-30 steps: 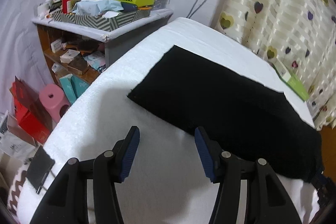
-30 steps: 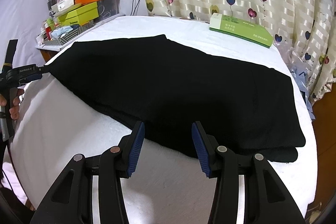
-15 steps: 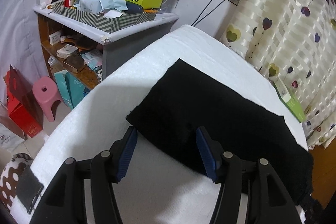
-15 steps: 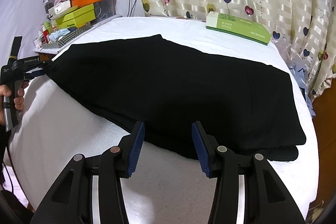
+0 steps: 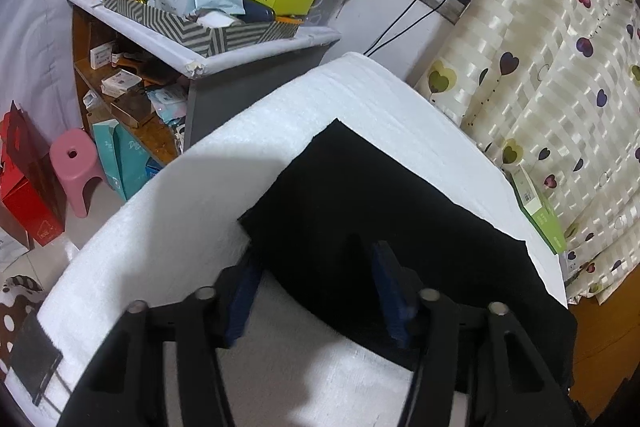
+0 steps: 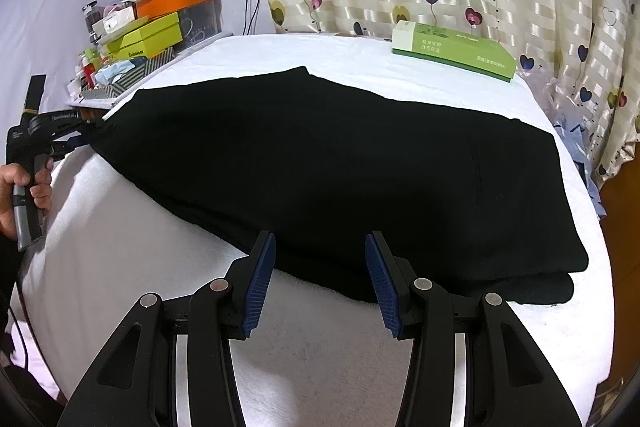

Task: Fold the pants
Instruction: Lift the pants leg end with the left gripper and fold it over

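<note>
Closing left gripper [image 5: 316,267] fingers now straddle pants [image 6: 320,163] lying lengthwise left-right; right gripper [image 6: 320,267] gapes.

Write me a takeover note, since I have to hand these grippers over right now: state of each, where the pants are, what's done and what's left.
Left gripper: at the near corner of the pants' narrow end, cloth between its fingers; jaws have just been closing, not clearly pinching.
Right gripper: open at the near long edge, holding nothing.
Pants: black, flat along the white table, apparently folded lengthwise once, a lower layer peeking out at the wide end.
Left: grip both spots and fold end to end.
</note>
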The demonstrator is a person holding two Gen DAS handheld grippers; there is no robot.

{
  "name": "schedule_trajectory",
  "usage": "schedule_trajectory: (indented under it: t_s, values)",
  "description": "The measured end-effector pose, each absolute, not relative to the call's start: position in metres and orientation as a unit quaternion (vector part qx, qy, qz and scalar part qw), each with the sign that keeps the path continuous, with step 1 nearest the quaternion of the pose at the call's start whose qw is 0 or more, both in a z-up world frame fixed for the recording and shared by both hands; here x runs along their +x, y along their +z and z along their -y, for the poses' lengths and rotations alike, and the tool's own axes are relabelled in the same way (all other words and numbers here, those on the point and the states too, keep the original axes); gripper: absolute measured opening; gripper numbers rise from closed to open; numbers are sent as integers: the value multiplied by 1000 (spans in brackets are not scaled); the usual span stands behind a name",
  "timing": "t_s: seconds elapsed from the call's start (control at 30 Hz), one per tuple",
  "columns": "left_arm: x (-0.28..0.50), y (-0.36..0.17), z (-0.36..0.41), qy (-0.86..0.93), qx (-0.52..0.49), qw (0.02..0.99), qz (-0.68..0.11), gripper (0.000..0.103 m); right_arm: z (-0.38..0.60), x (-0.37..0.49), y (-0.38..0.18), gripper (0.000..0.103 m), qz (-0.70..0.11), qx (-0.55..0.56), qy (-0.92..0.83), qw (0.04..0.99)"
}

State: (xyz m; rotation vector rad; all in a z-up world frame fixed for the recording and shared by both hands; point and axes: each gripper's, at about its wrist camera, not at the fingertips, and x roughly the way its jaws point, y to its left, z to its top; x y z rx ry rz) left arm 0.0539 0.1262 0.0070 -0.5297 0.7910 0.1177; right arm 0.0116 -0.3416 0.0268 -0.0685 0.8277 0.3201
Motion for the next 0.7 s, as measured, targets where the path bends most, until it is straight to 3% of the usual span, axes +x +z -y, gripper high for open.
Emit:
schedule_trajectory:
  t_s: [0.13,0.23,0.7]
  values:
    - [57,6,-127,76,-241,886,-388,22,344,13,26,48,-402,-28,153,902]
    - [59,6,-130,84,-233,883,-398,10,344,13,26,48,-402,-28,154,902]
    - [60,53,-110,21,-230,905,-358,6,351,9,30,48,-394,-17,153,906]
